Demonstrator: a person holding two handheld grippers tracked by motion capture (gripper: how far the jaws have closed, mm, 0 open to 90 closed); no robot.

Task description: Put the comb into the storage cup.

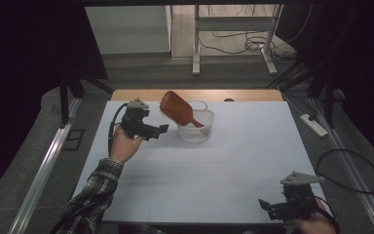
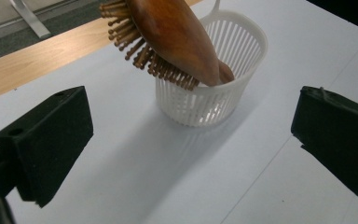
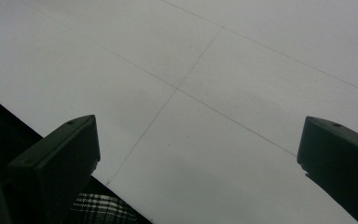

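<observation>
While left hand-held gripper [image 1: 161,129] gapes beside basket [image 1: 195,127], hairbrush [image 1: 177,108] inside.

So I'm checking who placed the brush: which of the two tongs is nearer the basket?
The left tongs, open just beside the white basket holding the wooden hairbrush; the right tongs sit at the near edge.

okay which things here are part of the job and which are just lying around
Part of the job: wooden hairbrush, handle down in the white basket; left gripper, open beside them.

Lying about: power strip and cables on the floor; right gripper, open, idle.
</observation>
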